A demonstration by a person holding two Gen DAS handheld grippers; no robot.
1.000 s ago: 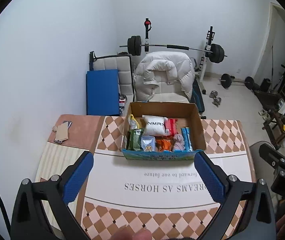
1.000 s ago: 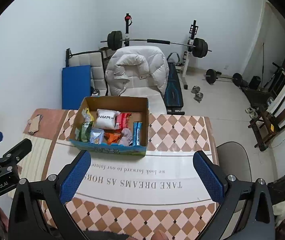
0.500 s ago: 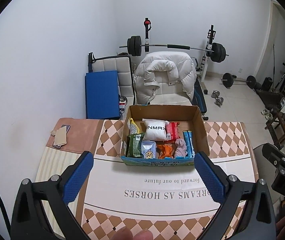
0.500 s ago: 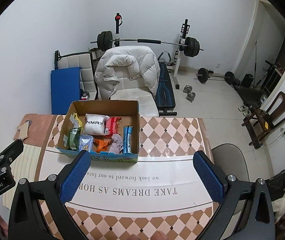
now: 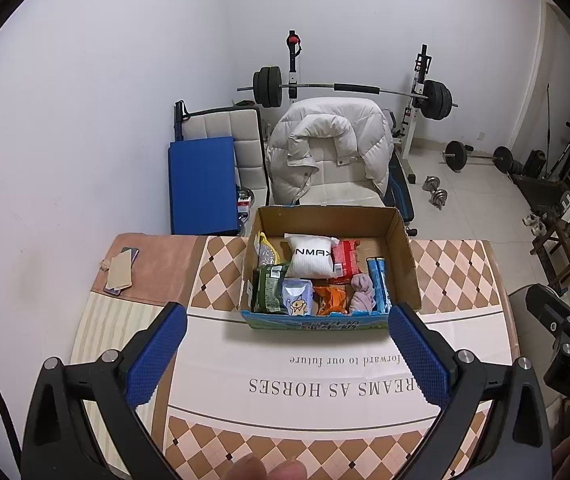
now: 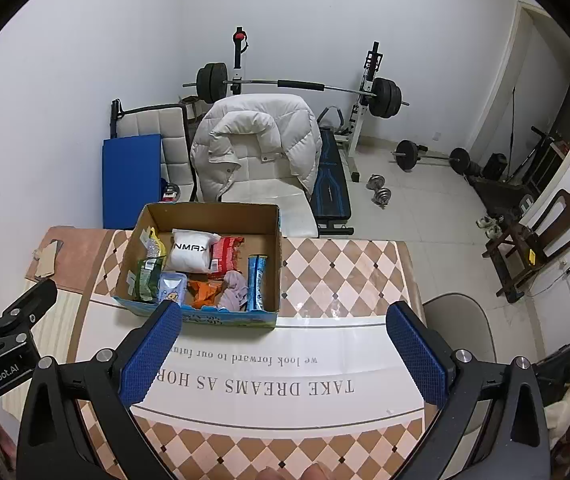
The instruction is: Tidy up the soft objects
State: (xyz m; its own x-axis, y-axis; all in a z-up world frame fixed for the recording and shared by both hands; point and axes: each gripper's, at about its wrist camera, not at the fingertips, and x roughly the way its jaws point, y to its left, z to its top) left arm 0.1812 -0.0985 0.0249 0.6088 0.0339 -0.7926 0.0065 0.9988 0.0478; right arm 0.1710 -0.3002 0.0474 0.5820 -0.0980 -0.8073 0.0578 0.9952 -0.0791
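Note:
An open cardboard box (image 5: 405,256) (image 6: 273,236) stands on the table and holds several soft packets: a white pouch (image 5: 311,260) (image 6: 189,255), a red pack (image 5: 347,260), a green bag (image 5: 269,292), an orange pack (image 5: 329,300), a pink cloth (image 5: 361,298) (image 6: 233,292) and a blue tube (image 5: 379,290). My left gripper (image 5: 287,356) is open and empty, high above the table in front of the box. My right gripper (image 6: 285,356) is open and empty, in front of the box and to its right.
The table (image 5: 325,380) has a checkered cloth with a white printed band. A phone and card (image 5: 119,272) lie at its far left. Behind stand a chair with a white jacket (image 5: 329,152), a blue mat (image 5: 201,184) and a barbell rack (image 5: 349,88).
Both grippers have pulled back and risen, so the box sits a little farther off. In the right wrist view the box has shifted left. Both stay open.

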